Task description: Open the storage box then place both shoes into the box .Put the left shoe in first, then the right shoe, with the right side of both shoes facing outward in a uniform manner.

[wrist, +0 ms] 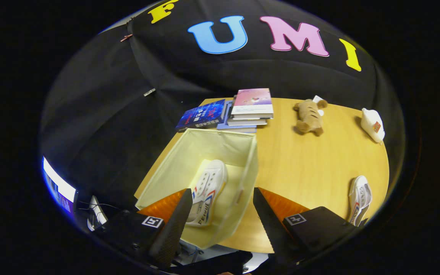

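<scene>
Gripper [220, 210] wide open, holding nothing, above storage box [248, 168]; box open, one shoe [207, 193] lying inside btwn fingers. Probably 1st placement done. Next: swing right to 2nd shoe [360, 198] on table [304, 164], well beyond right finger, grab w/ same side out.

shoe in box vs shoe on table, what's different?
Place: the boxed shoe lies inside the open storage box, seen between the open, empty fingers of the gripper; the table shoe sits on the bare table, beyond the right-hand finger. Pose: the boxed shoe lies on its side. Shared: both white, laced sneakers.
</scene>
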The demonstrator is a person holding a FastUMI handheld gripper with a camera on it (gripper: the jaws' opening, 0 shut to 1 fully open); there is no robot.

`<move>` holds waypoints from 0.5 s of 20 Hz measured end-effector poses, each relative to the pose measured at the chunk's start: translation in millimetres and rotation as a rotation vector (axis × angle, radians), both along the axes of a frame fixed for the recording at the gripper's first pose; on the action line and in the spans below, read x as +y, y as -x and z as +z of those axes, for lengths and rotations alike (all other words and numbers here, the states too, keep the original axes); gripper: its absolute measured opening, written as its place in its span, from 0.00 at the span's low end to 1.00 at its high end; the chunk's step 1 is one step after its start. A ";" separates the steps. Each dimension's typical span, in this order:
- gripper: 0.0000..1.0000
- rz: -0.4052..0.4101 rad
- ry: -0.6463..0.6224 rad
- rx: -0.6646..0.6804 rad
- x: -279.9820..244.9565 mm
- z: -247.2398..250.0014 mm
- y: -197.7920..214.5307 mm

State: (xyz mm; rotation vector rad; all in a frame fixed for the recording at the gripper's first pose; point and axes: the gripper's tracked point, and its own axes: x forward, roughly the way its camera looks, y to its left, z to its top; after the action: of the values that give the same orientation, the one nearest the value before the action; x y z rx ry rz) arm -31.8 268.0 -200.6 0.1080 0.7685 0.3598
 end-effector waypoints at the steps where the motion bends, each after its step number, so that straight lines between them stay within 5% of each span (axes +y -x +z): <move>1: 0.99 -0.026 0.011 -0.013 -24.3 1.1 2.0; 10: 0.99 -0.242 0.216 0.052 -287.4 -47.9 38.4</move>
State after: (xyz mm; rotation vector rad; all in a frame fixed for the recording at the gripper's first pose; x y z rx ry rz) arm -70.2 -19.5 -248.6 0.0067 0.8307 0.0429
